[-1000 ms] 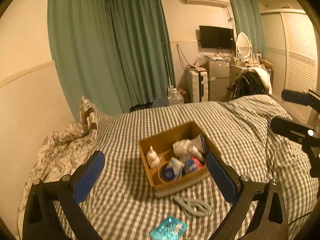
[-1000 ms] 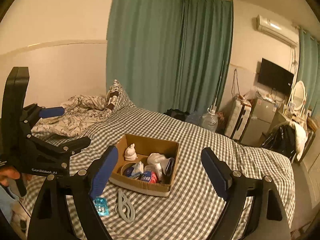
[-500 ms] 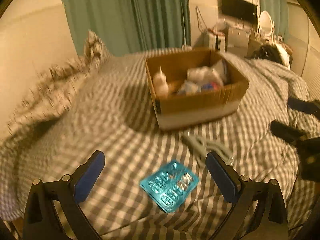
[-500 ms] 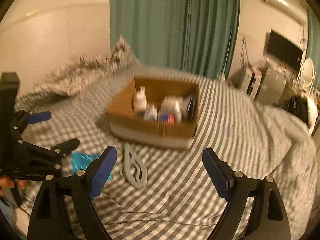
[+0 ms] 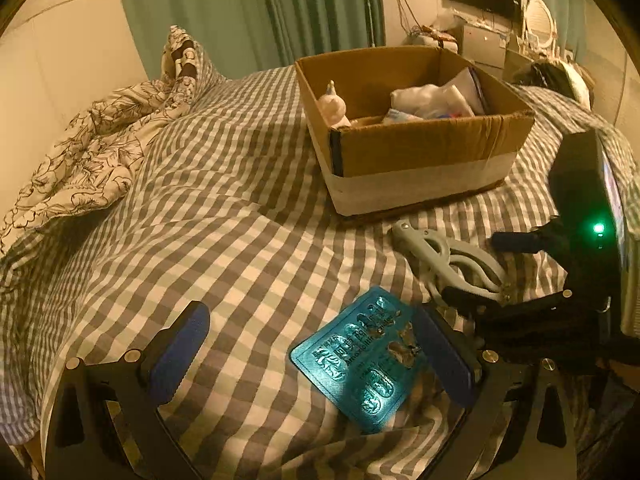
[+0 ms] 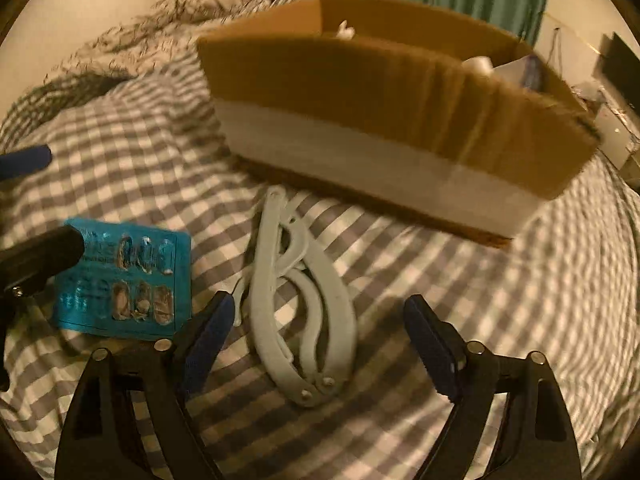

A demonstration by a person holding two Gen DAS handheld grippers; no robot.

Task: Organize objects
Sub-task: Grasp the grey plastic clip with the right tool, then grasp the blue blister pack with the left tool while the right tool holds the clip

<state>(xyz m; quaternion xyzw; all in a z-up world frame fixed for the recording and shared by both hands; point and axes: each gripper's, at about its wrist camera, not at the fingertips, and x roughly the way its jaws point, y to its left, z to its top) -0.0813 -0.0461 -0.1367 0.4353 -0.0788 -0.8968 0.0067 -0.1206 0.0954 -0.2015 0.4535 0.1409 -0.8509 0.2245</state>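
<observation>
— Bedroom, checked bedspread [image 5: 240, 232]. Items logged?

— Blister pack [image 5: 360, 360], teal: lay between the left gripper [image 5: 316, 354] fingers, against the right-hand one. Folding hanger [image 6: 296, 300], grey: lay between the right gripper [image 6: 320, 344] fingers, pivot end nearest. Cardboard box [image 5: 420, 152], part-filled: stood beyond both sets of fingertips.

— Fingers?

— Both pairs wide open, holding nothing.

— Step?

— Judged as approach before pickup. Next move likely called for lowering onto each item, closing, then carrying forward into the box; thin pack on soft cloth might slip.
</observation>
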